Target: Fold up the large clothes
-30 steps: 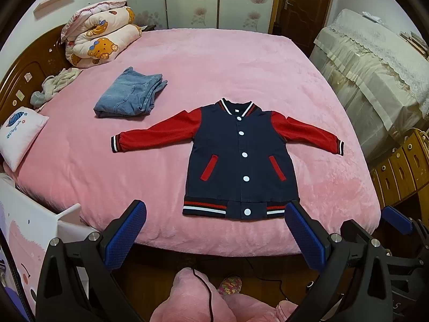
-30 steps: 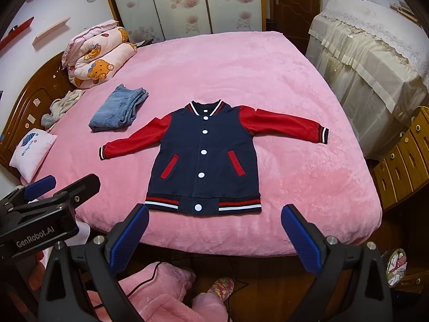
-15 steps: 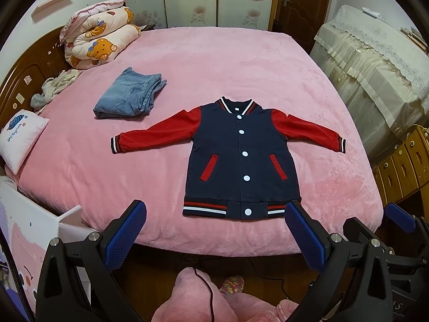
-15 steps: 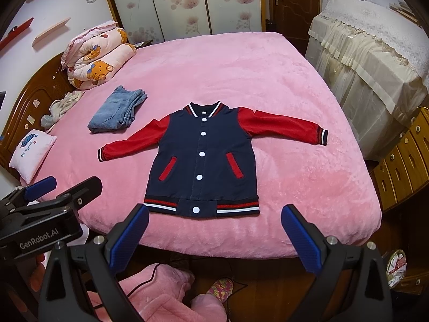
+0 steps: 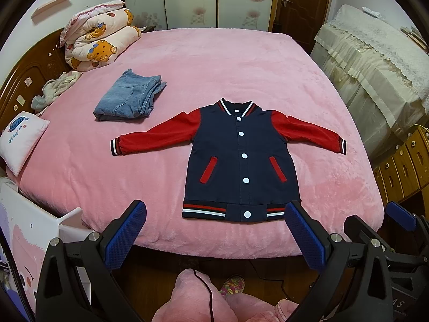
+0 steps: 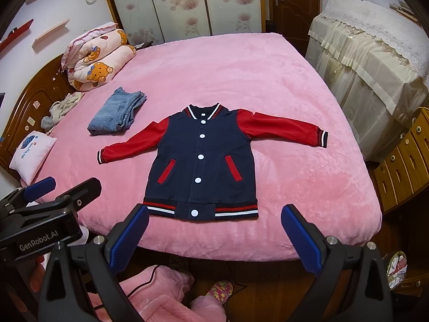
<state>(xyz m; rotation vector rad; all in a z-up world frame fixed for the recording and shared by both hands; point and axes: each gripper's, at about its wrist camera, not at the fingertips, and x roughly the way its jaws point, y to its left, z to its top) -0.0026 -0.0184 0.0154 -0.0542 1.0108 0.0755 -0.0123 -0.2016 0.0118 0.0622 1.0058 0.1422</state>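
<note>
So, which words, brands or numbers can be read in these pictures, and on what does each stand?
"GenRobot.AI": on the left gripper body, seen in the right wrist view.
Pillow: script under a blue picture, too blurred to read.
Right gripper body: partial letters at the frame edge, unreadable.
Jacket: no text visible.

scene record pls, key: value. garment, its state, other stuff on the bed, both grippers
garment: navy jacket with red sleeves
state: flat, front up, buttoned, sleeves spread
surface: pink bed
also on bed: folded jeans, rolled quilt, small pillow
left hand-held gripper: open, short of the hem
right hand-held gripper: open, short of the hem
</note>
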